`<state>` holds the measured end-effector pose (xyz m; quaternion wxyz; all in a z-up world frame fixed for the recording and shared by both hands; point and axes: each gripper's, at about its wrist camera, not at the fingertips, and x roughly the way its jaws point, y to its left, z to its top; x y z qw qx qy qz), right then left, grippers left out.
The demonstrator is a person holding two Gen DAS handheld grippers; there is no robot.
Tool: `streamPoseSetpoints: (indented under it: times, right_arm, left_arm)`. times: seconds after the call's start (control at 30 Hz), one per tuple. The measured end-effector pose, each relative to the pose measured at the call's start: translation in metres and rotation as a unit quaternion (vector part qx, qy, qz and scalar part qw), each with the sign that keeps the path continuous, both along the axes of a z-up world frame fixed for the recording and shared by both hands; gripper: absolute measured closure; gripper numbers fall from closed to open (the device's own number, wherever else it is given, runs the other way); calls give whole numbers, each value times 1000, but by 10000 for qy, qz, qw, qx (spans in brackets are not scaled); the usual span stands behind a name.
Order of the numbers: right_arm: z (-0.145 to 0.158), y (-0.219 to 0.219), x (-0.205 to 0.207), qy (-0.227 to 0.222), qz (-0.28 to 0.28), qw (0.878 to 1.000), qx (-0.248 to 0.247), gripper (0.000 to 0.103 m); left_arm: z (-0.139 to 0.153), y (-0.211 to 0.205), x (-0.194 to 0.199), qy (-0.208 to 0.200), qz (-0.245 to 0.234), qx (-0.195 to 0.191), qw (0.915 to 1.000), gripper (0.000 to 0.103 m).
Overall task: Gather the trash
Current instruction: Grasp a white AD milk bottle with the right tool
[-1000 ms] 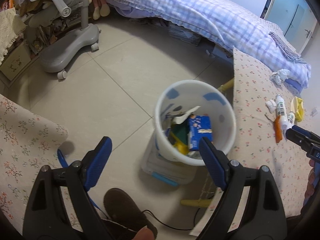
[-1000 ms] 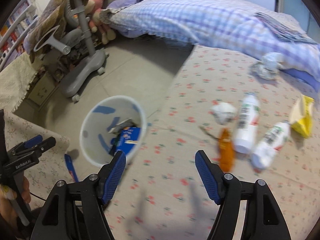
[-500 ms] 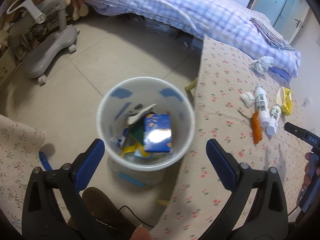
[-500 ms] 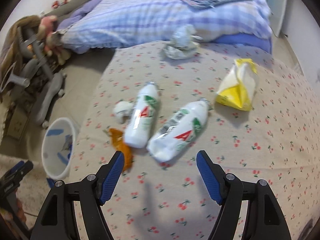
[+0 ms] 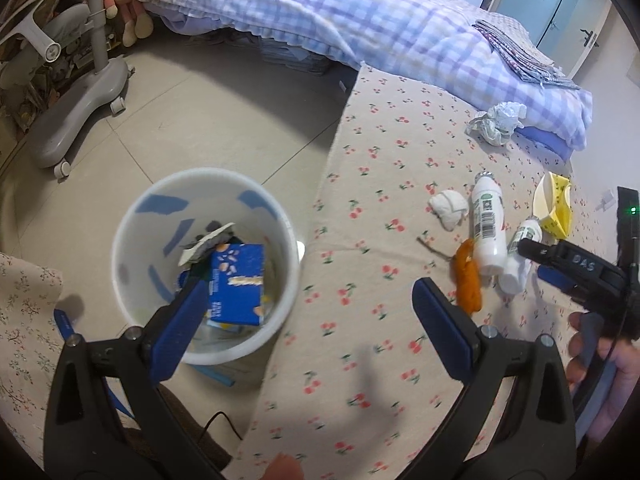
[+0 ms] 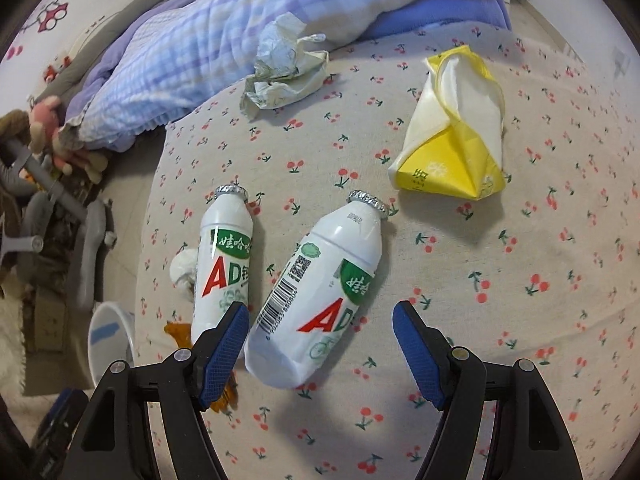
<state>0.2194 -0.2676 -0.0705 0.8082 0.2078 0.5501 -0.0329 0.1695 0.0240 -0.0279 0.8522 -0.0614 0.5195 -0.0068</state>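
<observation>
A: Status of the collecting? Left view, read left to right.

B: Bin [image 5: 204,264], lower left of frame, on the floor, already holds a blue carton [image 5: 238,282] and paper scraps. Left gripper [image 5: 308,320] is at bottom centre with jaws wide apart and nothing between them. Still on the cloth [image 5: 360,208] at right: orange scrap [image 5: 466,280], white wad [image 5: 448,208], two bottles, yellow packet [image 5: 554,212], crumpled paper [image 5: 496,120].

A: So partly done. Right view?

B: Near bottle [image 6: 316,300] sits bottom centre, lying on its side, base towards the camera. Right gripper [image 6: 320,340] has jaws apart astride its base, pads not touching it. Second bottle [image 6: 224,264] lies just left. My guess: near bottle goes next, then five items remain.

A: Surface, room?

B: Cherry-print cloth, soft, slightly rumpled. Tiled floor [image 5: 180,112], chair base [image 5: 80,108] upper left, checked quilt [image 5: 360,20] across the top, door [image 5: 552,4] upper right.
</observation>
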Motion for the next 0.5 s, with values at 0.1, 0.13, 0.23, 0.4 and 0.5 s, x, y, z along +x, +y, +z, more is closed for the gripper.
streamPoseSetpoints:
  times: [0.1,0.13,0.23,0.4,0.5]
  right_arm:
    - [-7,1,5,20,-100,9999,-51,27]
    - [-9,1,4,43,-127,9999,-56,27]
    - [-11,-3,4,39,-129,9999,-61,44]
    - [-5,-22,-8,139,-59,9999,3,54]
    - [4,-40,-20,70,-66,10000,-5,57]
  left_arm:
    - [-1,-13,5,25,8,-28,10000,2]
    - [-2,-19,7,27,1,-53,10000,2]
    - [-1,-32,11,12,-90,-151,9998,2]
    - [-2,-63,19,-41,-412,-468,9980,8]
    - [-3,-84,24,-98,-642,-697,9955,20]
